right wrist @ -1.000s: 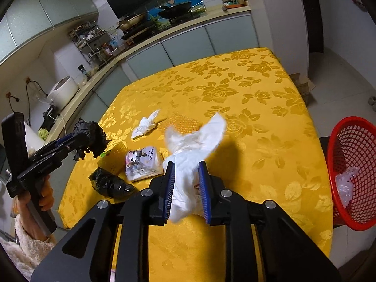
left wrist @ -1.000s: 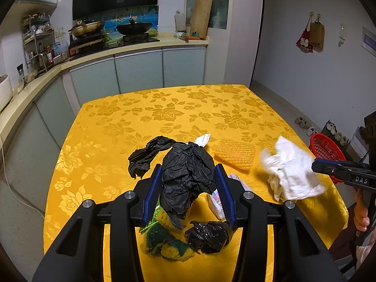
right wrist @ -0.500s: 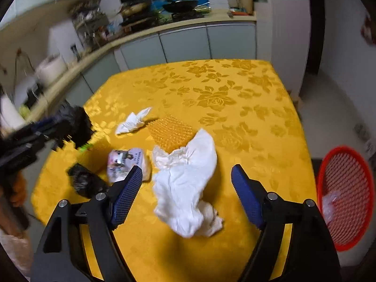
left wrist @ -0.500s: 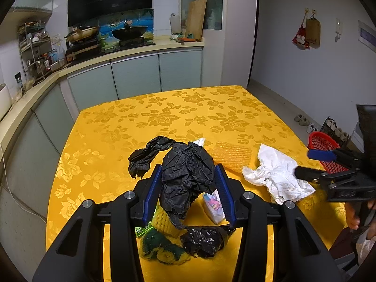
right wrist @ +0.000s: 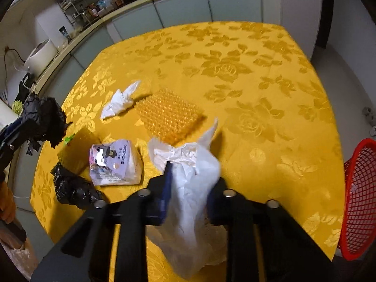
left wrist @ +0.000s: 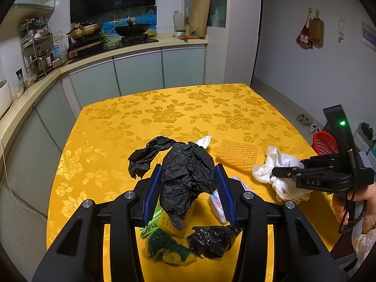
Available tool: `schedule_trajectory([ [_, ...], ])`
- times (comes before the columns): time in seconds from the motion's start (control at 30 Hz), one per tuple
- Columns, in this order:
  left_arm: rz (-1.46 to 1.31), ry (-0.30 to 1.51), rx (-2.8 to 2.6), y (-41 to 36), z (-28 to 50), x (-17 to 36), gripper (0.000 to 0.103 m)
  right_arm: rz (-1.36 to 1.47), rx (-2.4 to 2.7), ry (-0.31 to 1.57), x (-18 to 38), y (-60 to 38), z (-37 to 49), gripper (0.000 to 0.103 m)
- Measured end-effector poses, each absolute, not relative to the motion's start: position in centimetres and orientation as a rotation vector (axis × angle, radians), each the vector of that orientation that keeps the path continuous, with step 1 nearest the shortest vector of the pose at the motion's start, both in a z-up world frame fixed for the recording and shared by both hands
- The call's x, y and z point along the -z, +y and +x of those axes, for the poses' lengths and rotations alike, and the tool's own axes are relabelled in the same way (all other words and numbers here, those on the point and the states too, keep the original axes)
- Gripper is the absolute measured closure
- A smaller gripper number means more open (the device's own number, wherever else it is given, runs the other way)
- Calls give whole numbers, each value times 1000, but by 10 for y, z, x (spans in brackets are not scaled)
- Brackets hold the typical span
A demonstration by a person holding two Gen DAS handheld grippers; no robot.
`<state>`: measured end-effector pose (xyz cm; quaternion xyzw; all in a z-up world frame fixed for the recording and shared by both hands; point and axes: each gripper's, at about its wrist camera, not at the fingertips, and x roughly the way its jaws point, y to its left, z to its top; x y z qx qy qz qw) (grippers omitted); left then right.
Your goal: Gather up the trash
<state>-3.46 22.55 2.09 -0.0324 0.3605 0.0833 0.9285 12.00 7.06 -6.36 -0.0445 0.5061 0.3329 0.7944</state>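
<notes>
The white plastic bag [right wrist: 192, 183] sits pinched between the jaws of the right gripper [right wrist: 190, 188], its loose end drooping below them over the yellow tablecloth [right wrist: 235, 54], probably so it can be carried to the red basket [right wrist: 359, 199] off to that gripper's right, beyond the table edge. The left gripper [left wrist: 188, 188] is clamped on a crumpled black bag [left wrist: 188, 176], held above the table. Under and just ahead of it lie a smaller black wad [left wrist: 211, 239], a green-yellow sponge [left wrist: 164, 251] and a tissue packet [right wrist: 115, 162].
</notes>
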Motion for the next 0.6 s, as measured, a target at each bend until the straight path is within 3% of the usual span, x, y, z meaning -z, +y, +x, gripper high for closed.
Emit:
schedule_trajectory([
  [0.03, -66, 739, -171, 225, -35, -21, 59, -86, -718, 1077, 60, 69, 119, 89],
  [0.17, -65, 735, -171, 225, -34, -21, 59, 1, -737, 997, 37, 54, 114, 94],
  [0.6, -29, 708, -87, 193, -18, -29, 59, 159, -604, 789, -7, -9, 100, 94],
])
